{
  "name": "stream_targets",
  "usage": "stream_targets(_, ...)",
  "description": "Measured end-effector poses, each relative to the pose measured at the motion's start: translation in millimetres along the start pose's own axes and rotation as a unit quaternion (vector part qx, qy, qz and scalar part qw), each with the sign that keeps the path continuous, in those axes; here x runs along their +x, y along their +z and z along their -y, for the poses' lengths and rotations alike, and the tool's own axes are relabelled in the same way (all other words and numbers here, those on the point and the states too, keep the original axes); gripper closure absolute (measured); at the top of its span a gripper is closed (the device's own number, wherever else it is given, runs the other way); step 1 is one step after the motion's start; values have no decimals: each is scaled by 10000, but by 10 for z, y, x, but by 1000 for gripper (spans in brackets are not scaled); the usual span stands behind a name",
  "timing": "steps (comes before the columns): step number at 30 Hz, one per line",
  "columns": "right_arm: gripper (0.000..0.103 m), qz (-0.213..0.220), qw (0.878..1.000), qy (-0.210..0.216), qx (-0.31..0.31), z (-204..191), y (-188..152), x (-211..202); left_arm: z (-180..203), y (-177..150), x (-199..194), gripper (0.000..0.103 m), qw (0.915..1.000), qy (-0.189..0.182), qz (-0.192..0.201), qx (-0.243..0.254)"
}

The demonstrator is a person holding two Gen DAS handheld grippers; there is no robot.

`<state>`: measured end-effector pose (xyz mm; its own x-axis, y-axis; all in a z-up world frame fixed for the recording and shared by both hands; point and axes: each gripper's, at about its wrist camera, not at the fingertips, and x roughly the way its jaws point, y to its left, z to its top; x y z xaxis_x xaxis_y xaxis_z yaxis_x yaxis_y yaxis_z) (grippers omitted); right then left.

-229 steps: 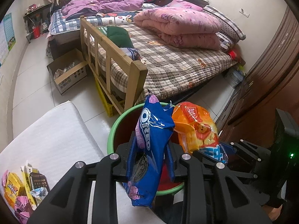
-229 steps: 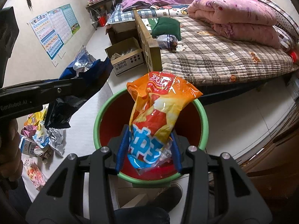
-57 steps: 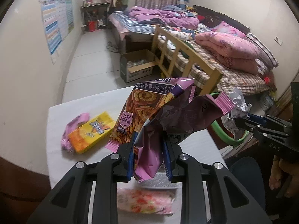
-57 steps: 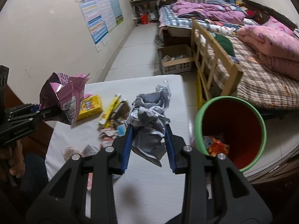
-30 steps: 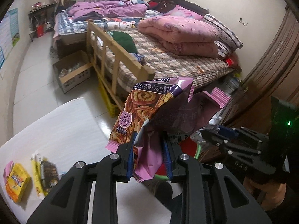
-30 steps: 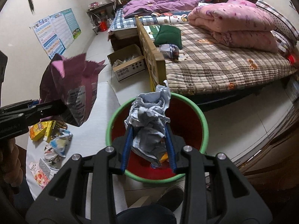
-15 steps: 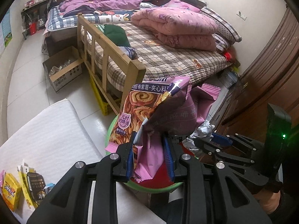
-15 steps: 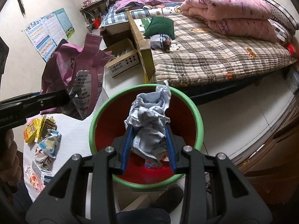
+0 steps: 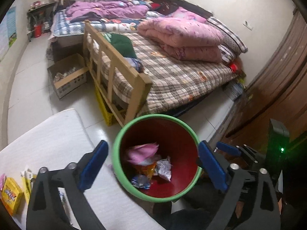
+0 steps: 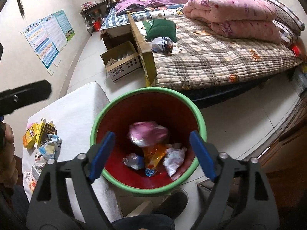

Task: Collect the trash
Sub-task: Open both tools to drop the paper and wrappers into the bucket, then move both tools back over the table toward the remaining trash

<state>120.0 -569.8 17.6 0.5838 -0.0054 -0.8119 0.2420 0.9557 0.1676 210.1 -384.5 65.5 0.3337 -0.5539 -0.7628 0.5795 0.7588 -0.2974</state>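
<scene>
The bin (image 10: 199,122) stands on the floor just right of the counter (image 10: 76,107), before the foot of the bed (image 10: 211,57). Wrappers (image 10: 149,134) lie inside it. More wrappers (image 10: 40,136) sit on the counter's left part. A cardboard box (image 10: 122,61) rests on the floor behind the counter, left of the bed.

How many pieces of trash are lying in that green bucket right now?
4 show in the green bucket: a pink wrapper at the back, an orange bag in the middle, a blue-white wrapper left, crumpled white paper right. More may lie underneath.
</scene>
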Motion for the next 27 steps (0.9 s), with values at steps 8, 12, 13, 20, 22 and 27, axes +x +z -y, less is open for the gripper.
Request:
stream_targets(8,7,64,9998,68,-157,-267,-33,-103,-309,-160,-320,8,9985,505,61,-190)
stream_targets(12,5,122,9993,151,-320,-510,-55,-181,-530,-315,-586,8,9967,724,145,-337)
stream_targets(13,5,124,9992,175,-350,-561,-57,-194,-592,-360,-655,8,9961,774,170,-389)
stream_targets(20,5,146,9965,387,-730,-1052,-126,-316,-1020,-683,-1136,8,9905,1093,331,-768)
stream_targets(22,5,156,9954,458,-826,-1196,-138,-344,-1139,-784,-1274,8,9884,1186,374,-876)
stream_targets(27,5,146,9918,629,-1099,-1582,-219,-378,-1437,-1036,-1616,8,9828,1381,501,-1116)
